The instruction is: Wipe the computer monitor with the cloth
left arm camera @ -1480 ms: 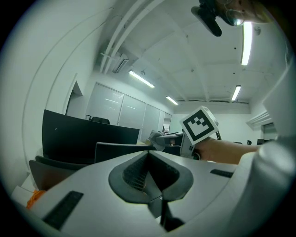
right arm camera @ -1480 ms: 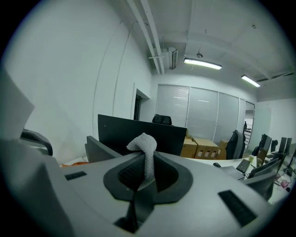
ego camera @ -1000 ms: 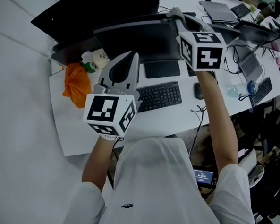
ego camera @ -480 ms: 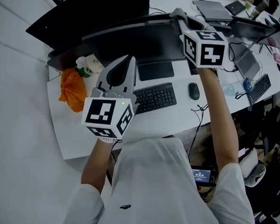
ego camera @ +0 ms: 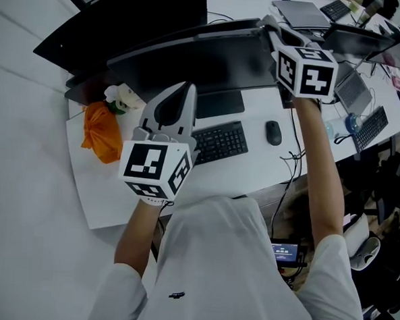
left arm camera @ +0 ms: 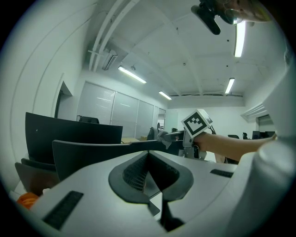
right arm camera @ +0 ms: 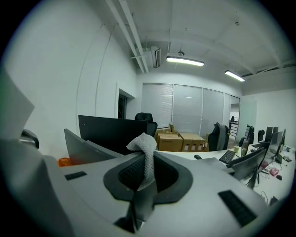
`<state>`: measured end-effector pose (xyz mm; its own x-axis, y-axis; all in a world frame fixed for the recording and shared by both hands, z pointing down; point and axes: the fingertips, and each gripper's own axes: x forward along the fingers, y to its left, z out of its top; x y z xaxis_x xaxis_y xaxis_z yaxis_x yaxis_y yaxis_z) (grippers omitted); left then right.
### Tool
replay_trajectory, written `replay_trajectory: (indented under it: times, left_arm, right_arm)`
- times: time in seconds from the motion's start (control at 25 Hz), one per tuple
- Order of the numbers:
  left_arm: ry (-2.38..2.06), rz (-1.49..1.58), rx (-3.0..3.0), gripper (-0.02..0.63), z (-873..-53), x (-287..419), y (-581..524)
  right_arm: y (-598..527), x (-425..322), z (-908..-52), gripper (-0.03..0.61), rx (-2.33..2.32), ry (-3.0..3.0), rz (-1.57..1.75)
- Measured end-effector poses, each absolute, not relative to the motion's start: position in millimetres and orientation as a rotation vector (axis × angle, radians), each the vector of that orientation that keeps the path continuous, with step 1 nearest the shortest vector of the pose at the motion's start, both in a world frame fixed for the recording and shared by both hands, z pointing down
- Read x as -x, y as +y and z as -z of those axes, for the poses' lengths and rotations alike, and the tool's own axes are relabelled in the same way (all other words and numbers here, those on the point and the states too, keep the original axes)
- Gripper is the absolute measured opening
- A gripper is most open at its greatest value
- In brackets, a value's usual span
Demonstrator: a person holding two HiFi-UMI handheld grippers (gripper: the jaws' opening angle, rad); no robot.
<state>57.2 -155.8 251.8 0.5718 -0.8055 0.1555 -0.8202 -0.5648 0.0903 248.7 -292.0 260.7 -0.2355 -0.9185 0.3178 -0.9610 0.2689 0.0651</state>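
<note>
Fingers of the right gripper (right arm camera: 145, 158) are clenched on the grey cloth (right arm camera: 143, 141), which lies at the top edge of the dark monitor (ego camera: 192, 61), at its right end. The left gripper (left arm camera: 148, 155) has its fingers pressed together, empty, raised above the desk (ego camera: 103, 190) near the keyboard (ego camera: 218, 142).

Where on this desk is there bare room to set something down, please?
The widest bare patch of desk lies at the near left corner, bordered by the orange bag and the keyboard. A narrow gap lies between keyboard and mouse. Behind the bag and along the far right it is crowded.
</note>
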Motion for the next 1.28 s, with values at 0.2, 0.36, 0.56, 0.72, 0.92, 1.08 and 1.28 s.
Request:
replay_trajectory:
  times: [0.2,0.36,0.56,0.72,0.92,1.08,1.28]
  left_arm:
    - [-1.372,-0.165,-2.65,0.018,-254,-69,-159]
    - [-1.364,-0.179,-2.65,0.018,-259,-79,-162]
    - [-1.349,-0.197,-2.647,0.018,-265,-91,-166]
    - [-1.344,-0.218,-2.643,0.018,-270,-97,-166]
    - [-1.33,-0.24,-2.635,0.018,-279,-107,-166]
    - [-1.323,-0.261,-2.628,0.018,-285,-113,-167]
    - [-1.317,-0.282,-2.624,0.018,-292,-121,-166]
  right_arm:
    - [-295,-276,-264,0.041,-1.751,-2.243,-0.22]
    - [-295,-301,-262,0.041,-1.792,-2.215,-0.212]
    - [-297,-328,-267,0.041,-1.802,-2.197,-0.211]
    - [-298,-347,-267,0.041,-1.833,-2.183,-0.204]
    - [-297,-373,-267,0.041,-1.859,-2.171,-0.179]
    - [-296,-393,-263,0.041,-1.922,-2.234,-0.244]
    - [-297,-412,-265,0.041,-1.97,-2.224,-0.245]
